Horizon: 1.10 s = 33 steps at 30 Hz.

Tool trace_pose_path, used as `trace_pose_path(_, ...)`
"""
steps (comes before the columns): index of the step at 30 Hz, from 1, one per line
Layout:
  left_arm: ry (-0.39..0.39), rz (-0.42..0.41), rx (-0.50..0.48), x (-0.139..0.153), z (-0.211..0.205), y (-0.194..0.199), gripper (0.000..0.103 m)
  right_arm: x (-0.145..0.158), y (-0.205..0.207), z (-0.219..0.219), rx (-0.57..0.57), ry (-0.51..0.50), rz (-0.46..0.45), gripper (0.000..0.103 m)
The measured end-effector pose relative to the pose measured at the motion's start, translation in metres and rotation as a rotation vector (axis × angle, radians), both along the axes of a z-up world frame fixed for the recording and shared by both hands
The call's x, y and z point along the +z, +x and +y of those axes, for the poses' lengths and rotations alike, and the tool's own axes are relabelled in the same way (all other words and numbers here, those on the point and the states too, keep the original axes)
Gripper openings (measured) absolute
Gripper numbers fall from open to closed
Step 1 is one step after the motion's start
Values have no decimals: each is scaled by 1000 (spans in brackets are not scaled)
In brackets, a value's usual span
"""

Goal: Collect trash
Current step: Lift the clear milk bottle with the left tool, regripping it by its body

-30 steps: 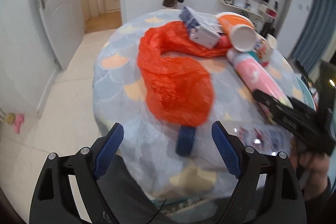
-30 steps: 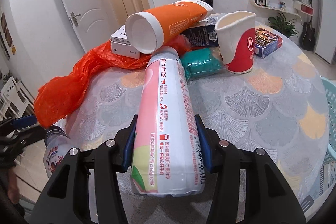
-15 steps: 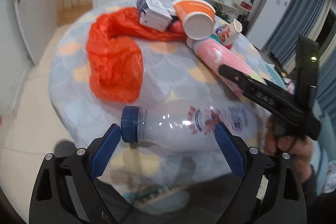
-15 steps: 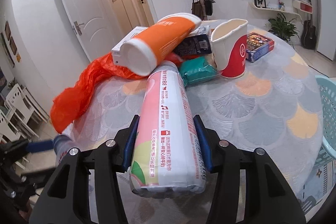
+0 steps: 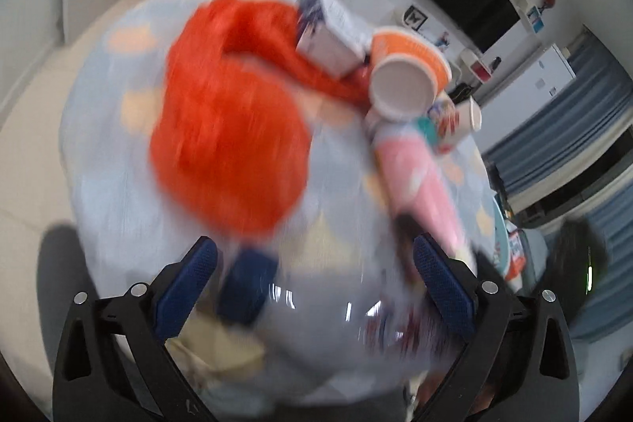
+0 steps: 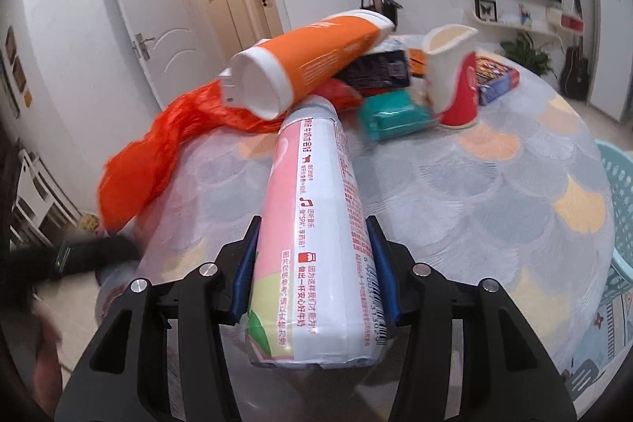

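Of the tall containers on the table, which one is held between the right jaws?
The pink and white bottle: both right jaws press its sides. The orange canister only rests across its far end.

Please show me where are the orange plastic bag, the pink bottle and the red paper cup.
orange plastic bag [image 5: 229, 129]: left wrist view, bulging middle.
pink bottle [image 6: 312, 224]: right wrist view, label mid-body.
red paper cup [image 6: 461, 97]: right wrist view, red side wall.

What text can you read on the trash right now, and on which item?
Pink bottle: "图片仅供参考,请以实物为准"
Pink bottle: "还听音乐"
Orange tube: print too small to read.
Red cup: mark blurred.
Clear bottle: label blurred.
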<state>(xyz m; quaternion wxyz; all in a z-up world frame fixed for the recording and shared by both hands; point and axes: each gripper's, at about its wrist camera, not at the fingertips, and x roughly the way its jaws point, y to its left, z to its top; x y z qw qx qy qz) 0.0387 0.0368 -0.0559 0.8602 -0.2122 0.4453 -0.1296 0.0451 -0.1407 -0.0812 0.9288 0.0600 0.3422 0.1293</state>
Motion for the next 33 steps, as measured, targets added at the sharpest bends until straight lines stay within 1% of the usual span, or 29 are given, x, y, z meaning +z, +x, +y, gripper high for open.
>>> trace_pose_path(1, 3, -16, 8, 3, 0, 7, 96, 0, -2, 3, 1, 0, -6, 47)
trace_pose_path(3, 13, -3, 11, 5, 1, 18, 96, 0, -2, 7, 0, 2, -11, 47)
trace_pose_path(5, 7, -4, 4, 8, 6, 18, 96, 0, 2, 4, 0, 9, -9, 47)
trace_pose_path(8, 31, 1, 2, 9, 12, 5, 96, 0, 9, -8, -13, 33, 1, 47)
trace_pose_path(10, 40, 20, -10, 3, 12, -3, 96, 0, 15, -19, -26, 54, 12, 47)
trace_pose_path(11, 53, 51, -16, -5, 12, -6, 96, 1, 16, -24, -32, 58, 15, 47)
trace_pose_path(12, 43, 61, -22, -10, 15, -10, 96, 2, 18, -28, -36, 61, 15, 47)
trace_pose_path(13, 25, 52, -19, -11, 21, -18, 95, 3, 19, -32, -39, 62, 12, 47)
trace_pose_path(15, 31, 61, -32, -6, 21, -27, 95, 7, 18, -38, -46, 55, -5, 47)
trace_pose_path(17, 5, 57, -52, 5, 22, -34, 95, 8, 20, -38, -41, 47, -8, 47)
trace_pose_path(20, -15, 40, -65, 20, 18, -40, 95, 6, 23, -36, -46, 41, -5, 47)
trace_pose_path(21, -25, 43, -63, 21, 17, -46, 96, 5, 23, -35, -46, 41, -5, 47)
trace_pose_path(23, -36, 64, -51, 16, 8, -50, 96, 4, 23, -33, -47, 45, -4, 47)
trace_pose_path(26, -5, 137, -39, 0, -15, -46, 95, 5, 23, -34, -48, 51, -6, 47)
trace_pose_path(29, -12, 199, -2, -15, -30, -40, 96, 9, 20, -39, -45, 42, -14, 47)
trace_pose_path(30, 9, 168, 36, -12, -34, -39, 96, 10, 18, -42, -39, 38, -20, 47)
trace_pose_path(31, 20, 158, 49, -11, -37, -37, 96, 11, 17, -44, -37, 36, -25, 47)
trace_pose_path(32, 32, 173, 60, -12, -40, -33, 96, 12, 15, -48, -35, 36, -32, 47)
trace_pose_path(33, 53, 163, 80, -12, -42, -30, 96, 14, 14, -53, -34, 38, -37, 47)
